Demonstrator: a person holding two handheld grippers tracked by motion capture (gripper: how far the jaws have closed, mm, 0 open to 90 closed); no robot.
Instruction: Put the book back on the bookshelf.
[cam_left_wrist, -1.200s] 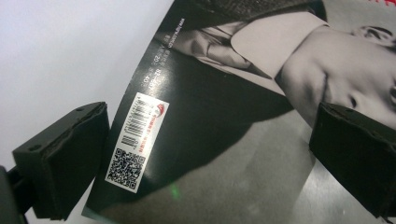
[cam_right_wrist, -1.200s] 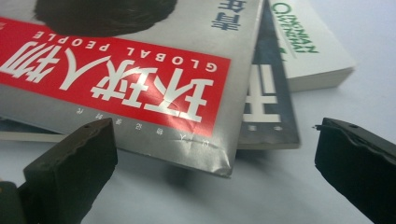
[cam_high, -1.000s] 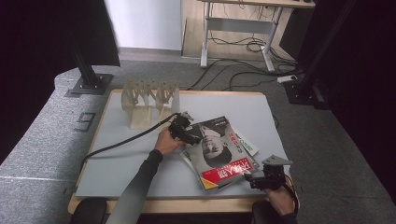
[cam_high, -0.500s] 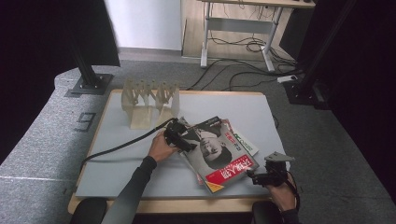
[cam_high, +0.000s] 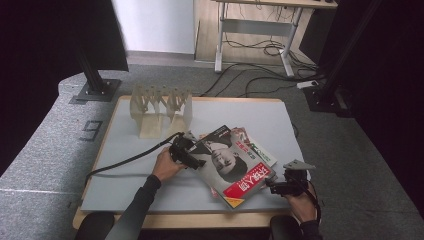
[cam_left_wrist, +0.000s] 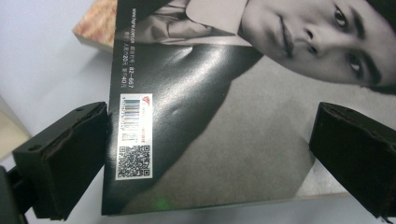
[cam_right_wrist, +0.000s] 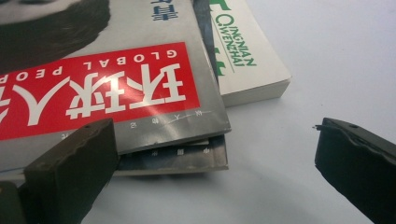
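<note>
We hold two claws over a loose pile of magazines. Our left claw (cam_high: 192, 156) stands wide open, its jaws straddling the barcode corner of the top magazine (cam_high: 231, 164) without pinching it. Our right claw (cam_high: 274, 186) is likewise spread, one jaw beside the red-title corner, grasping nothing.

We judge the step to be the approach to squaring or lifting that top magazine; next, the jaws need to close squarely on its edges without dragging the ones beneath.

The pile lies toward the tabletop's (cam_high: 130, 165) near right corner. We count at least three magazines, two claws, and one wooden rack (cam_high: 161, 106) near the far left corner.
</note>
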